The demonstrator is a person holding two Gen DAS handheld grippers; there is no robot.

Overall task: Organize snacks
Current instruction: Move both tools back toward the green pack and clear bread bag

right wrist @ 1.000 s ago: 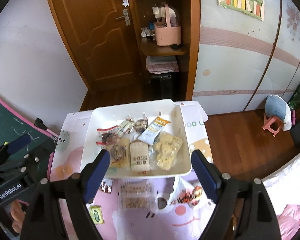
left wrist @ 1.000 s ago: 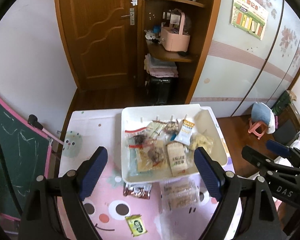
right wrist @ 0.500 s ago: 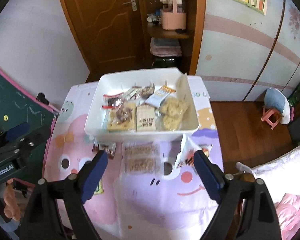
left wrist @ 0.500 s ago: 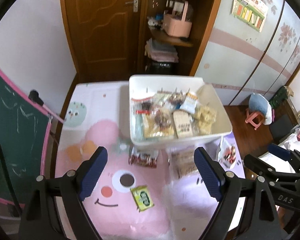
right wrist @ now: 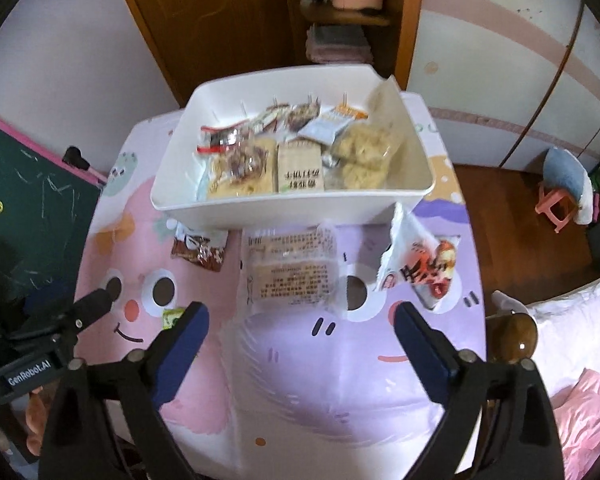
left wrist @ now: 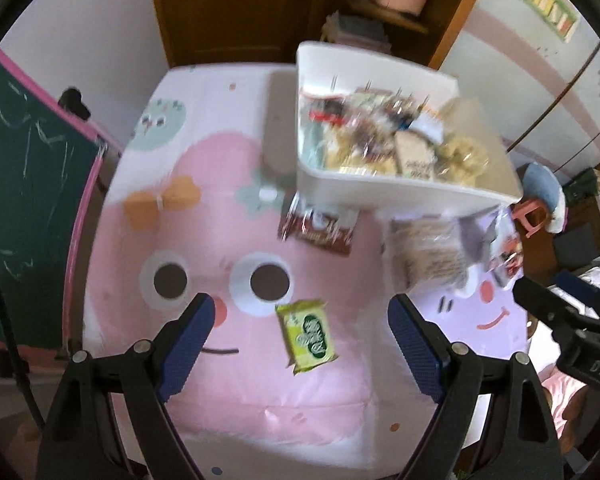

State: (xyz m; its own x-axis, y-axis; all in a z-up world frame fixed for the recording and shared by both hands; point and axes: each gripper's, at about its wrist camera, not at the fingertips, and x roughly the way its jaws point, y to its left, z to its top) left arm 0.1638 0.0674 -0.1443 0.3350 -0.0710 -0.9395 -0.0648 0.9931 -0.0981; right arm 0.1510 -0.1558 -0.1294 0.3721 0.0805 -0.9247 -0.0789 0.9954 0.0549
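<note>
On pink cartoon table mat (left wrist: 220, 380): white bin (right wrist: 292, 210) of snack packs, contents blurred in left view. Brown packet (left wrist: 318, 232) tucked partly under bin's front edge. Green packet (left wrist: 309, 334) flat between left gripper (left wrist: 300, 348) fingertips, slightly ahead, not touched; mostly hidden behind a finger in right view. Clear cracker pack (right wrist: 290, 270) ahead of right gripper (right wrist: 300, 344), apart. Red-white bag (right wrist: 420, 268) leaning on bin corner. Both grippers spread wide, holding nothing.

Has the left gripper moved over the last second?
Yes. The left gripper has come down toward the table, from framing the bin to framing the green packet.
</note>
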